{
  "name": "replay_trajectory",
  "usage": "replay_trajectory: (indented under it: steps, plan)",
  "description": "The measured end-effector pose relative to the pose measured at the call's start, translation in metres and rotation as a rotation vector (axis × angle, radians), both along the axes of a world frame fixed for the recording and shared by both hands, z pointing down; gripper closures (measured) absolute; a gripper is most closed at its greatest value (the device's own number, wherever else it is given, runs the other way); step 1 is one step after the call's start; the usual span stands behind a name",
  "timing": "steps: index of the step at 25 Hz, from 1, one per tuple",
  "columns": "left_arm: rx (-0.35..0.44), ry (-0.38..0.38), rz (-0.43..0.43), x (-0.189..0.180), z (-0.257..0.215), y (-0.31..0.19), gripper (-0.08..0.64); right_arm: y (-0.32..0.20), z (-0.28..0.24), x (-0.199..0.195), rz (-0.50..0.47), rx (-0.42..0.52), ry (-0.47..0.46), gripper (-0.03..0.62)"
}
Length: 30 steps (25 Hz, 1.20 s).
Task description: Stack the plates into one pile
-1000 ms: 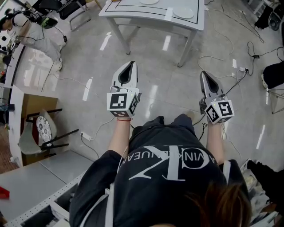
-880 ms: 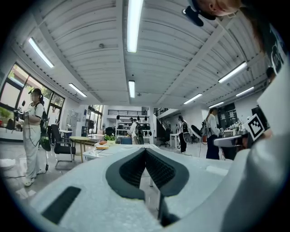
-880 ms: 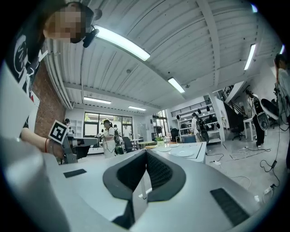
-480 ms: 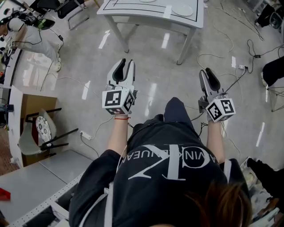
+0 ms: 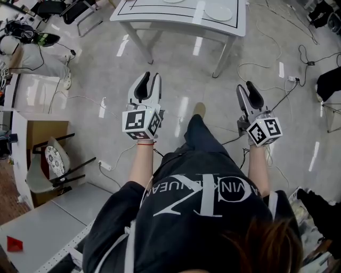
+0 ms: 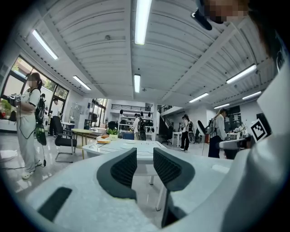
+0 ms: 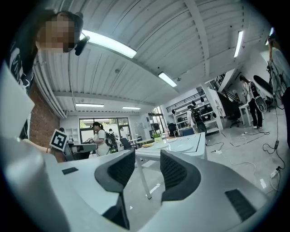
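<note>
Both grippers are well short of the plates (image 5: 218, 11), which lie apart from one another on the white tabletop (image 5: 176, 20) ahead, so nothing is stacked yet. The left gripper (image 5: 148, 75) has its fingers (image 6: 123, 168) moderately apart and the right gripper (image 5: 246, 86) has its fingers (image 7: 174, 171) wider; both pairs have just been opening and nothing stands between them. The likeliest trouble lies on the way there: cables (image 5: 292, 79) trail over the glossy floor (image 5: 176, 101) to the right of the legs, and a foot caught in one could jolt the person into the tabletop. At the plates the risk is probably slip: a shallow glazed rim gives the fingers little to bite, so a plate could tilt out, drop and chip, or be pushed toward the edge. Setting one down off-centre would likely leave a lopsided pile. The tabletop is pale with a dark line drawn round it and stands on slim white legs. The room is a big open workshop with strip lights (image 6: 141, 20), desks, a chair (image 5: 50, 160) at left and other people (image 6: 28, 122) standing about
</note>
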<state>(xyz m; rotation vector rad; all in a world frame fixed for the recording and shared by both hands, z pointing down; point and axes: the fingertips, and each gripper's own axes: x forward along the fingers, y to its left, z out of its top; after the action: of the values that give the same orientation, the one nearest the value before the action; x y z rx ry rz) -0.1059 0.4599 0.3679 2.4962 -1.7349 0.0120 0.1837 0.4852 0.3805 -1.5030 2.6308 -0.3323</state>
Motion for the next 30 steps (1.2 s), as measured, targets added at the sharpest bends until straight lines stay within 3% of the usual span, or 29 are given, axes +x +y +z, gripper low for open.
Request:
replay_trajectory:
  steps: [9,14,20,30]
  plan:
    - [-0.006,-0.027,0.034,0.008,-0.004,-0.079,0.439,-0.078,0.002,0.006,0.023,-0.017,-0.029,0.436]
    - [-0.016,-0.003,0.026,0.007,-0.007,-0.124,0.439,-0.118,0.0,-0.001,-0.011,-0.02,0.0,0.436]
    - [-0.046,-0.007,0.056,0.019,-0.006,-0.166,0.439,-0.161,-0.004,0.009,0.015,-0.053,-0.019,0.436]
    - [-0.03,-0.014,0.046,0.023,-0.014,-0.244,0.439,-0.242,-0.003,0.006,-0.026,-0.052,-0.015,0.437]
